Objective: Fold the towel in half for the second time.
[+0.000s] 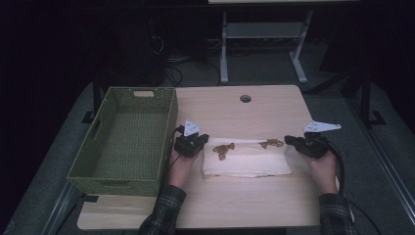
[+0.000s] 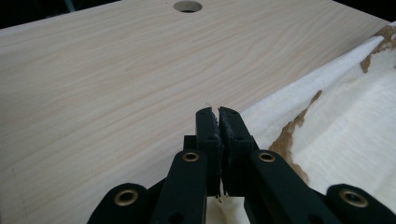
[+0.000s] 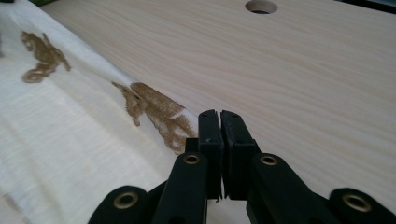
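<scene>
A white folded towel (image 1: 247,161) with brown embroidered figures lies across the middle of the wooden table (image 1: 235,205). My left gripper (image 1: 204,140) sits at the towel's far left corner. In the left gripper view its jaws (image 2: 218,111) are pressed together, with the towel (image 2: 355,116) edge running up to them and white fibres at the tips. My right gripper (image 1: 288,140) is at the far right corner. There too the jaws (image 3: 219,113) are closed where the towel (image 3: 70,121) edge meets them, beside a brown figure.
A green woven basket (image 1: 169,127) stands on the table's left part, close to my left hand. A round hole (image 1: 245,98) pierces the tabletop near its far edge. Beyond the table are a desk frame, cables and dark floor.
</scene>
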A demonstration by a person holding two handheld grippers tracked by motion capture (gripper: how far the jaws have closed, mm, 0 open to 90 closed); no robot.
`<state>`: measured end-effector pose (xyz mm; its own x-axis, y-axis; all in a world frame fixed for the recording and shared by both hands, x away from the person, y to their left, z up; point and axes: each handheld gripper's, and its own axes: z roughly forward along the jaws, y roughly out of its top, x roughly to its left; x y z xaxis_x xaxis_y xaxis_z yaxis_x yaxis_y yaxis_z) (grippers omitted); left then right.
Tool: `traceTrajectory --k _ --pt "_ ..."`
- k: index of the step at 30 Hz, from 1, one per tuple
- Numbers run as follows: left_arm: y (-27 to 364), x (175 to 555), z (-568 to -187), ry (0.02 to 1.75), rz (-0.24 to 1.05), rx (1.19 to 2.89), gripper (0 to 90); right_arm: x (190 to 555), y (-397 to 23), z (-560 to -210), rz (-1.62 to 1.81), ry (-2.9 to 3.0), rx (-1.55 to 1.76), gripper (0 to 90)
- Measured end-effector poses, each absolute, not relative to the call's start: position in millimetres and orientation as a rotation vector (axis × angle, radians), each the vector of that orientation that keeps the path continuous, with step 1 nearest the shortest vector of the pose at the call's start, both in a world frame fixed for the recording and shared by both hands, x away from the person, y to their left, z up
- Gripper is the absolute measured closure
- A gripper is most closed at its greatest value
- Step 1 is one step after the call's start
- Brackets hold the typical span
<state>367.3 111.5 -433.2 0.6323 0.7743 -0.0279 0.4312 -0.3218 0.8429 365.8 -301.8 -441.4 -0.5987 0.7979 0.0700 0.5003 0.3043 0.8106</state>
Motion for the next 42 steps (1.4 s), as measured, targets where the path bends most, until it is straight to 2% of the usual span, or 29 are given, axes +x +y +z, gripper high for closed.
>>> traceTrajectory --k 12,19,36,39,42 --pt "117 332 -441 0.951 0.459 1.934 87.3 328 -300 -448 1.151 2.304 1.097 87.3" --pt "118 314 -442 0.938 0.478 1.975 87.2 314 -300 -447 1.162 2.308 1.084 87.2" --pt "125 289 -468 0.968 0.376 1.979 85.8 290 -298 -460 1.131 2.382 1.097 86.0" --pt "126 286 -467 0.978 0.373 1.980 83.2 287 -298 -461 1.125 2.397 1.106 82.5" --pt "127 283 -464 0.971 0.364 1.981 73.3 284 -300 -461 1.115 2.396 1.125 75.0"
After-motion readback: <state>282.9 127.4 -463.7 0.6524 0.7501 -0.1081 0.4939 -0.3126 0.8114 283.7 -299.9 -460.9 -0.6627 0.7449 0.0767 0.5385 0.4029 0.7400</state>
